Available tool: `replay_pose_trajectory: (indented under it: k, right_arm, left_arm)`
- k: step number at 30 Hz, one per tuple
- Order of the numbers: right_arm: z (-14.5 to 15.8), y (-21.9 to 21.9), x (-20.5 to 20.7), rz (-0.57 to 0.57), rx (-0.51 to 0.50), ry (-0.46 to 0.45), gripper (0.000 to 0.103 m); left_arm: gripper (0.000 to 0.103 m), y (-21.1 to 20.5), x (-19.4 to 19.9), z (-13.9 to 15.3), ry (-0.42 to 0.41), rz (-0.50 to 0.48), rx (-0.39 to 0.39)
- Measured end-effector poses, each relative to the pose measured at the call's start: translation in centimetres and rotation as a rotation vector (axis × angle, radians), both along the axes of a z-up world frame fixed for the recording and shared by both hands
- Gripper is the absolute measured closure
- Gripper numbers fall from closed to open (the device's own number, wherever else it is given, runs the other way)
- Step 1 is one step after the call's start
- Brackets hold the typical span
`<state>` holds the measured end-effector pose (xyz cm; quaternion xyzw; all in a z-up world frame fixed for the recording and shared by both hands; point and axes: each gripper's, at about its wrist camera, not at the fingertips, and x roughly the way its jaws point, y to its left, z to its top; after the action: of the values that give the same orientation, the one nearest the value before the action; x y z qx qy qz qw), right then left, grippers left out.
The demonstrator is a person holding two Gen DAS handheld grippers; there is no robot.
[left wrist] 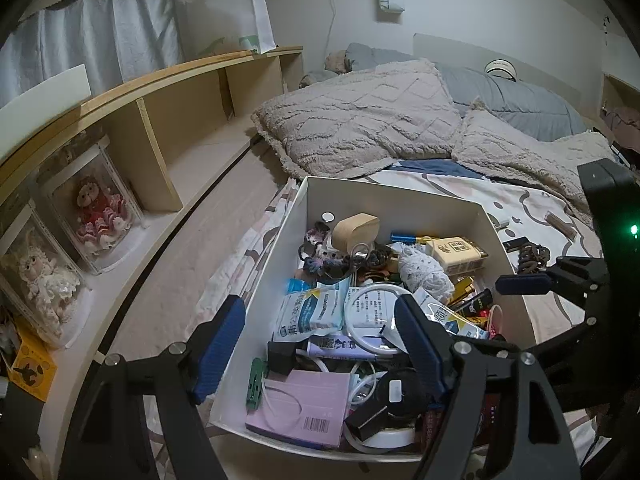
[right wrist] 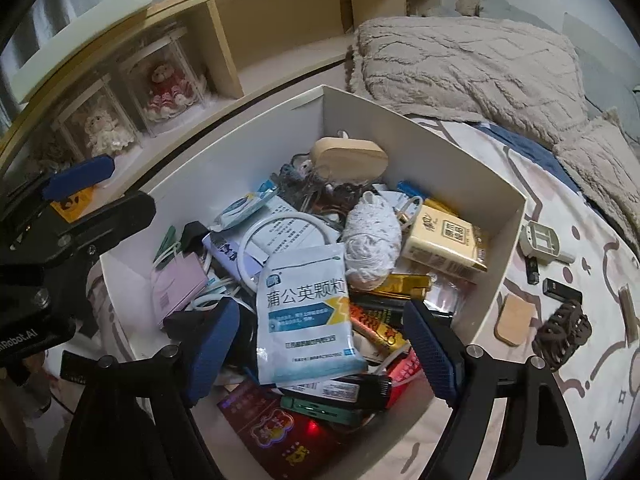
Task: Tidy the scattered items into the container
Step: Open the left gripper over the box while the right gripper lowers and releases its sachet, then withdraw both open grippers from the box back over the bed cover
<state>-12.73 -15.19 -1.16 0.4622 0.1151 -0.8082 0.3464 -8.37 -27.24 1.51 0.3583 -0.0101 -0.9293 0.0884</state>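
Note:
A white box [left wrist: 396, 200] [right wrist: 248, 160] on the bed is full of small items. A white medicine sachet [right wrist: 306, 312] lies on top of the pile, between the open fingers of my right gripper [right wrist: 324, 344], loose. My left gripper [left wrist: 320, 344] is open and empty, straddling the box's left wall. The right gripper also shows at the right edge of the left wrist view [left wrist: 520, 284]. Scattered on the sheet right of the box lie a brown hair claw [right wrist: 564, 334] [left wrist: 530, 258], a tan pad [right wrist: 514, 320], small black sticks [right wrist: 560, 290] and a white plug [right wrist: 540, 242].
Beige pillows [left wrist: 360, 120] and a grey duvet [left wrist: 520, 100] lie behind the box. A wooden shelf [left wrist: 160, 128] along the left holds clear cases with dolls [left wrist: 96, 212]. A brown strip [left wrist: 560, 224] lies on the sheet.

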Motion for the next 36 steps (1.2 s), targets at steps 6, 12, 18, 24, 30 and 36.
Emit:
replay_pose_trajectory:
  k: [6,12,18,24,30,36]
  right_arm:
    - [0.6,0.5,0.0,-0.011,-0.010,0.027,0.019]
    - [1.2,1.4,-0.3,-0.040,-0.018,0.063,0.019]
    - [1.6,3.4,-1.3,-0.120,-0.022,0.094,0.019]
    - [2.3,5.5,-1.9,-0.186,-0.020,0.147,0.015]
    - [2.6,7.7,-2.3,-0.229,0.000,0.172,0.015]
    - [3.1,9.9,-2.5,-0.278,0.011,0.195,0.015]
  left_arm:
    - [0.026,0.2,0.0,0.0,0.002,-0.003,0.001]
    - [0.015,0.6,0.0,0.3,0.010,-0.002,0.008]
    - [0.010,1.0,-0.3,0.7,0.015,-0.006,0.022]
    - [0.004,1.8,-1.0,0.9,0.017,0.003,0.018]
    - [0.003,2.9,-1.9,1.4,0.025,-0.009,0.027]
    - [0.003,4.5,-2.9,1.6,0.032,-0.038,0.033]
